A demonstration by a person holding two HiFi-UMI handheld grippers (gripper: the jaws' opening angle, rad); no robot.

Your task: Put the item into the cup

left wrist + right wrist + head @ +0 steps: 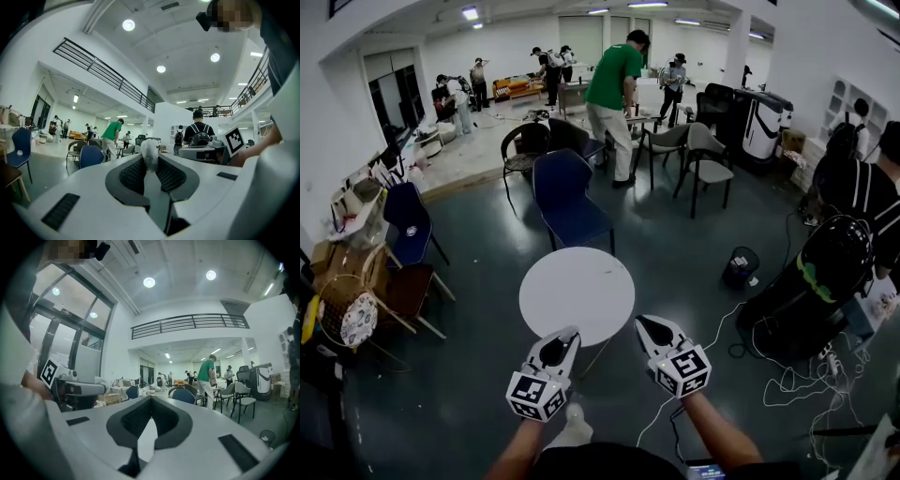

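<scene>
Both grippers are held level, side by side, just short of a round white table (577, 292). My left gripper (567, 334) is shut on a small pale, rounded item (150, 151), which sticks up between the dark pads (133, 176) in the left gripper view. Beside it on the right, my right gripper (643, 323) is shut, its pads (166, 420) meeting with nothing between them. No cup shows in any view.
A blue chair (567, 197) stands behind the table and a brown chair (408, 291) to its left. A black bin (740, 267), a large black bag (811, 291) and loose cables (769, 375) lie at the right. A person in a green shirt (614, 94) stands farther back.
</scene>
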